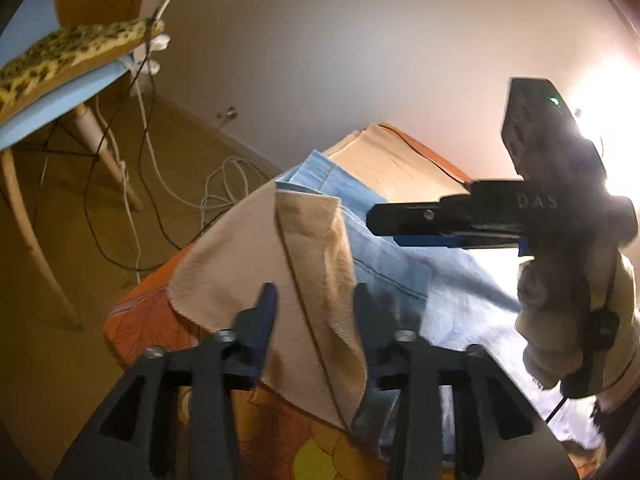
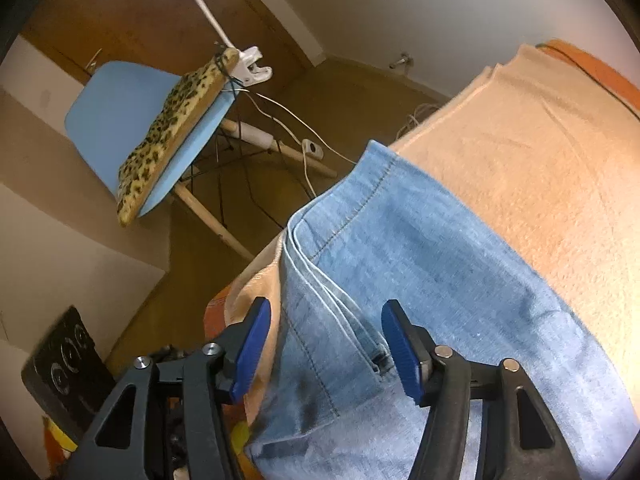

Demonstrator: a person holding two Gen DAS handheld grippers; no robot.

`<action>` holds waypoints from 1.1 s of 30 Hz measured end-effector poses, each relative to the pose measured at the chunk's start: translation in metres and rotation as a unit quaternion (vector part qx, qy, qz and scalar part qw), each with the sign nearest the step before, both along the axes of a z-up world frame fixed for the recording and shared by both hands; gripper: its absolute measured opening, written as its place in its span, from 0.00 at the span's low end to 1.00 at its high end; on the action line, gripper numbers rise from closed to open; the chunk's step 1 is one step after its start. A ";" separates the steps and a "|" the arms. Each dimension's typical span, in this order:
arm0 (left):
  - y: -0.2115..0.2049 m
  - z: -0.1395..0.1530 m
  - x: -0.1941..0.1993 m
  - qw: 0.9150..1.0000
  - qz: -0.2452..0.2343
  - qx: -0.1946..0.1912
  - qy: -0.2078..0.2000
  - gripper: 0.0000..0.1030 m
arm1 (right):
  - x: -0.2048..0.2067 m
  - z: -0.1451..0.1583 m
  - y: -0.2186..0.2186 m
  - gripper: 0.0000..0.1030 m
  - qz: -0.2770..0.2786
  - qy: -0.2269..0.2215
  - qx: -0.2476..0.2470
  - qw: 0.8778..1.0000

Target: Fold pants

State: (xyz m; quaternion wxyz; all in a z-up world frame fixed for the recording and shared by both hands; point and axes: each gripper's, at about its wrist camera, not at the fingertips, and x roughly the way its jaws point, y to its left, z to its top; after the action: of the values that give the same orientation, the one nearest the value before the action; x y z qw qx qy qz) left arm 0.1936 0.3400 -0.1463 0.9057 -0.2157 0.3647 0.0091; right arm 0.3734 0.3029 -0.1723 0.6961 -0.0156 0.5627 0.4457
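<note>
Right now your left gripper (image 1: pixel 316 312) has its fingers parted around a loose flap of beige cloth (image 1: pixel 320 264), not pinching it, while your right gripper (image 2: pixel 326 344) stands spread over the folded light-blue pants (image 2: pixel 420 280) lying on that cloth.

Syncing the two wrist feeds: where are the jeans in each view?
Left wrist: the jeans lie right of centre, behind a raised beige cloth flap, under the other tool.
Right wrist: the jeans fill centre and bottom, between the tool fingers.
Shared landmark: blue chair with leopard cushion, upper left in both.
</note>
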 end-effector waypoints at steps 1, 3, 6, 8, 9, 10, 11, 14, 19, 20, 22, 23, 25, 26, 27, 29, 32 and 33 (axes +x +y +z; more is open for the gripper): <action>0.001 -0.002 0.002 1.000 -0.003 -0.017 0.000 0.39 | 0.001 -0.001 0.000 0.58 -0.002 0.003 0.000 1.000; 0.000 -0.004 0.008 1.000 -0.012 -0.021 0.003 0.39 | 0.001 -0.002 0.000 0.58 -0.006 0.005 0.000 1.000; -0.003 -0.007 0.013 1.000 -0.017 -0.021 -0.007 0.36 | 0.002 -0.003 0.000 0.58 -0.011 0.005 -0.002 1.000; 0.002 -0.010 0.015 0.999 -0.018 -0.049 -0.007 0.00 | 0.003 -0.003 0.000 0.58 -0.012 0.004 -0.002 1.000; 0.004 -0.010 0.015 0.999 -0.017 -0.051 -0.006 0.00 | 0.004 -0.002 0.000 0.58 -0.012 0.005 -0.003 1.000; 0.006 -0.008 0.012 0.999 -0.011 -0.046 -0.010 0.00 | 0.003 -0.002 -0.001 0.58 -0.011 0.005 -0.004 1.000; 0.011 -0.006 0.008 0.999 -0.006 -0.042 -0.014 0.00 | 0.003 -0.002 0.000 0.58 -0.008 0.004 -0.007 1.000; 0.028 -0.001 -0.010 0.999 0.019 -0.028 -0.011 0.00 | 0.000 -0.006 0.002 0.58 0.009 0.005 -0.022 1.000; 0.062 -0.008 -0.039 0.997 0.076 -0.004 0.026 0.08 | -0.006 -0.020 0.002 0.58 0.030 0.007 -0.055 0.998; 0.068 -0.008 -0.046 0.995 0.091 -0.009 0.025 0.10 | -0.007 -0.022 0.002 0.58 0.031 0.008 -0.057 0.998; 0.071 -0.003 -0.051 0.996 0.090 -0.015 0.017 0.10 | -0.008 -0.022 0.001 0.58 0.030 0.005 -0.054 0.998; 0.068 0.001 -0.050 0.997 0.079 -0.017 0.012 0.11 | -0.008 -0.022 0.000 0.52 0.025 0.010 -0.052 0.998; 0.056 0.009 -0.046 0.999 0.052 -0.015 0.003 0.18 | -0.005 -0.022 -0.002 0.29 0.018 0.024 -0.047 0.998; 0.041 0.014 -0.041 1.000 0.022 -0.012 -0.007 0.32 | -0.004 -0.019 -0.004 0.23 0.014 0.031 -0.039 0.999; 0.031 0.015 -0.039 1.000 0.008 -0.004 -0.011 0.47 | -0.003 -0.017 -0.005 0.16 0.013 0.034 -0.031 0.999; -0.001 0.018 -0.028 0.999 -0.039 0.023 -0.018 0.51 | -0.001 -0.010 -0.006 0.12 0.007 0.042 -0.012 0.999; -0.037 0.013 -0.009 0.995 -0.082 0.051 -0.001 0.51 | -0.001 -0.004 -0.003 0.09 0.005 0.043 -0.002 0.999; -0.045 0.010 -0.004 0.994 -0.087 0.060 0.005 0.51 | -0.001 -0.003 -0.002 0.09 0.004 0.044 -0.001 0.999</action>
State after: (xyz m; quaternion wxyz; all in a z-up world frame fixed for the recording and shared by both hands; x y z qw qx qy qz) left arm 0.1897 0.2947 -0.1365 0.9127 -0.1285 0.3851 -0.0471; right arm 0.3724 0.3004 -0.1754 0.6687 0.0016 0.5931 0.4483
